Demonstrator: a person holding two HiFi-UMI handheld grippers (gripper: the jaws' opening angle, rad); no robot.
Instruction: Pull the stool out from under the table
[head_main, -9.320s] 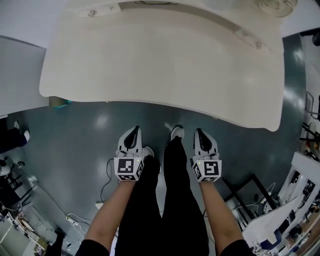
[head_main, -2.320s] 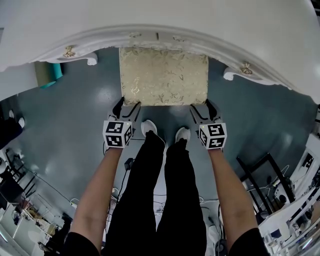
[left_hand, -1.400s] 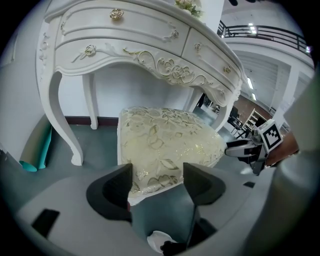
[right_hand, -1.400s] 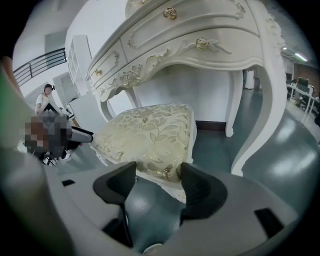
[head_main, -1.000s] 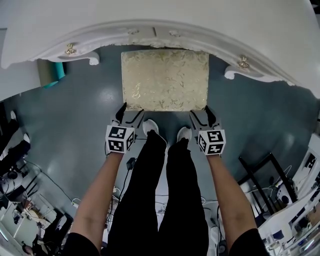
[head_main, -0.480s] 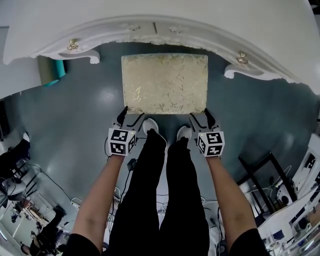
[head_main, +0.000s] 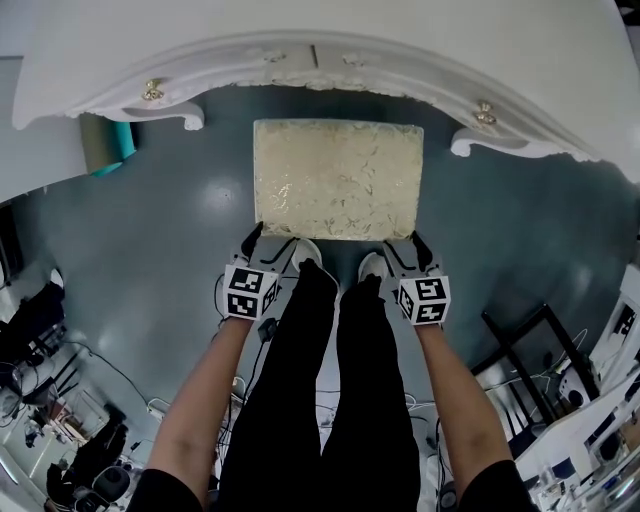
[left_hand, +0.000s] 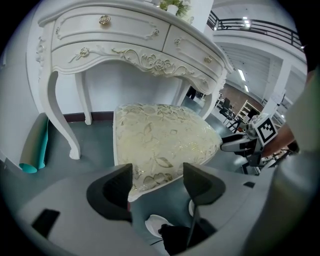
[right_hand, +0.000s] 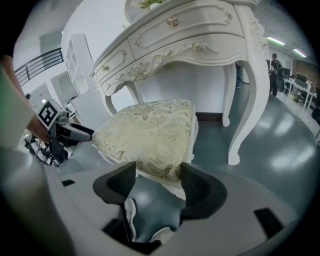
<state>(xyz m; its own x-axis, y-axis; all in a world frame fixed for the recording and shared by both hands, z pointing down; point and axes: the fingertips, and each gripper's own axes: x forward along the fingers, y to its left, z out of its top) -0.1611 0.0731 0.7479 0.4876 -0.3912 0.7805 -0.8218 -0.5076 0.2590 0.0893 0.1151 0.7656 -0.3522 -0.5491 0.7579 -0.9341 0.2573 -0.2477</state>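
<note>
The stool (head_main: 338, 180), with a cream floral cushion, stands on the grey floor just in front of the white carved table (head_main: 330, 45). Its far edge is level with the table's front edge. My left gripper (head_main: 256, 238) is closed on the stool's near left corner (left_hand: 131, 187), which sits between its jaws. The near right corner (right_hand: 167, 177) is held the same way by my right gripper (head_main: 410, 245). In the left gripper view the cushion (left_hand: 160, 140) fills the middle, and the right gripper (left_hand: 250, 145) shows at its far side.
The person's black trousers and white shoes (head_main: 300, 255) are right behind the stool, between the grippers. A teal roll (head_main: 112, 145) leans by the table's left leg (left_hand: 62, 115). Cables lie on the floor at lower left; a black frame (head_main: 520, 340) stands at right.
The stool has slid further out toward the person and is now free of the table's front edge. Both grippers moved back with it, still at its near corners.
</note>
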